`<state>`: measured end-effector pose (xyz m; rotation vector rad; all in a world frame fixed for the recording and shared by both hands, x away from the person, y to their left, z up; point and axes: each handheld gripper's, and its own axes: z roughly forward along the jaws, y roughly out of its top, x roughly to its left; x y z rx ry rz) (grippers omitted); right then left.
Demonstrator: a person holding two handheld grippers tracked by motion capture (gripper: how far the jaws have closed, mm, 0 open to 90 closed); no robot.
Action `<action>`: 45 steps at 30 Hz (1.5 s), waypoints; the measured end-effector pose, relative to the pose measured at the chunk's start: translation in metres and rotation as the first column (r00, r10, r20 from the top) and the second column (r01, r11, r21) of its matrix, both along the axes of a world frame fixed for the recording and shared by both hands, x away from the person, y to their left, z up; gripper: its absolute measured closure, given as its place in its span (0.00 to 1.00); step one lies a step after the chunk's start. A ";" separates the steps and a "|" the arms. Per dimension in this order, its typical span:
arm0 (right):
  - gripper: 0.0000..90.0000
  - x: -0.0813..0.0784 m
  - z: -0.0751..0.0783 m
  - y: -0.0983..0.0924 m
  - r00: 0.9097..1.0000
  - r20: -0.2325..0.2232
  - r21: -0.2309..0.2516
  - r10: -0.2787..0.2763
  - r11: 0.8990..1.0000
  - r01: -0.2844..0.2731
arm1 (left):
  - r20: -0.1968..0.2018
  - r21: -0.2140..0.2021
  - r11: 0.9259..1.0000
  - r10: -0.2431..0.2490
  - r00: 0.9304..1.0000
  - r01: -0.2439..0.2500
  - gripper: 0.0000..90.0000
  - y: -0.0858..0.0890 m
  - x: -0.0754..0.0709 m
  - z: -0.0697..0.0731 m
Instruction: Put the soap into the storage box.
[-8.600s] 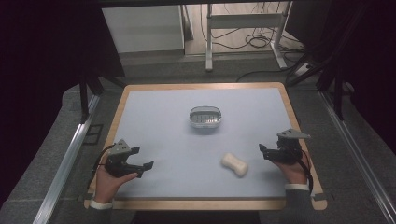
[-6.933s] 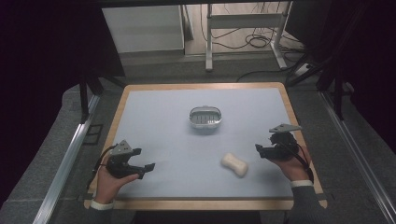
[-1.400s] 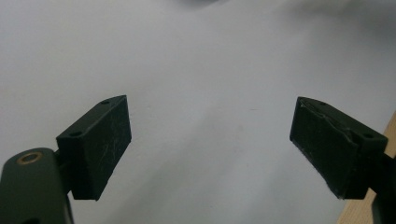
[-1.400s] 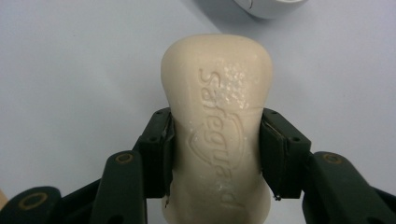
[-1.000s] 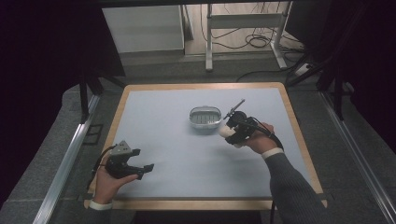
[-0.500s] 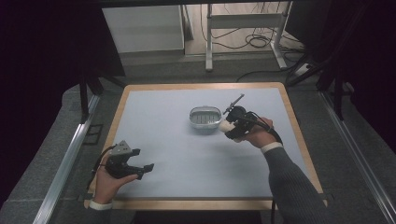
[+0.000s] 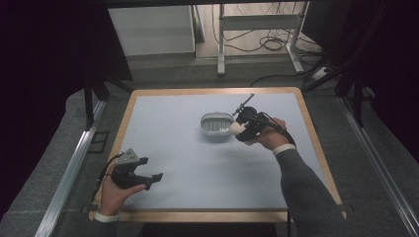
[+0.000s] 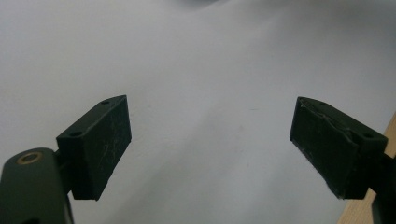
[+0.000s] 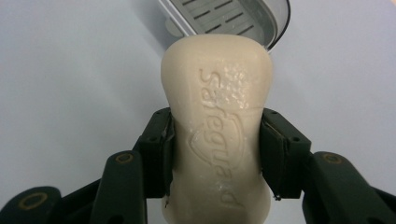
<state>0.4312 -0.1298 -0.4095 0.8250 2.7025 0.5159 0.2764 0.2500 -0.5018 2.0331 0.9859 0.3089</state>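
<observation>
A cream bar of soap (image 9: 218, 126) with embossed lettering is clamped at its waist between the jaws of my right gripper (image 9: 215, 154). In the high view that right gripper (image 7: 241, 129) holds the soap (image 7: 235, 128) in the air just beside the right rim of a grey soap dish (image 7: 215, 124) with a slotted insert. The dish (image 9: 233, 16) lies past the soap's tip in the right gripper view. My left gripper (image 7: 148, 178) rests near the table's front left, jaws wide apart, with bare surface between its pads (image 8: 100, 140).
The pale blue mat (image 7: 188, 163) has a wooden border (image 7: 197, 215). A dark rail (image 7: 69, 168) runs along the left of the table, another along the right. Table legs and cables stand on the floor behind.
My right gripper picked the soap up from the mat at the right front and carried it toward the dish; over the last second it edged closer to the dish rim. The left gripper stayed put.
</observation>
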 end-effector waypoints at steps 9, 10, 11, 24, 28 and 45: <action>0.55 0.007 0.003 0.002 1.000 0.008 0.000 0.005 1.000 -0.005 | 0.000 0.000 1.000 0.000 1.000 0.000 0.15 0.000 0.000 0.000; 0.55 0.008 0.003 0.002 1.000 0.009 0.002 0.004 1.000 -0.004 | 0.000 0.000 1.000 0.000 1.000 0.000 0.15 0.000 0.000 0.000; 0.55 0.009 0.003 0.003 1.000 0.011 0.002 0.009 1.000 -0.009 | 0.000 0.000 1.000 0.000 1.000 0.000 0.15 0.000 0.000 0.000; 0.55 0.024 0.003 0.008 0.999 0.008 0.004 0.041 0.999 -0.041 | 0.002 -0.003 1.000 0.001 1.000 -0.001 0.15 0.001 0.000 0.001; 0.55 0.030 0.002 0.010 0.999 0.007 0.005 0.037 0.999 -0.037 | 0.000 -0.002 1.000 0.000 1.000 0.000 0.15 0.001 0.000 0.001; 0.55 0.045 -0.001 0.016 0.998 0.000 0.017 0.065 0.998 -0.065 | 0.004 -0.006 1.000 0.001 1.000 -0.001 0.15 0.002 -0.001 0.001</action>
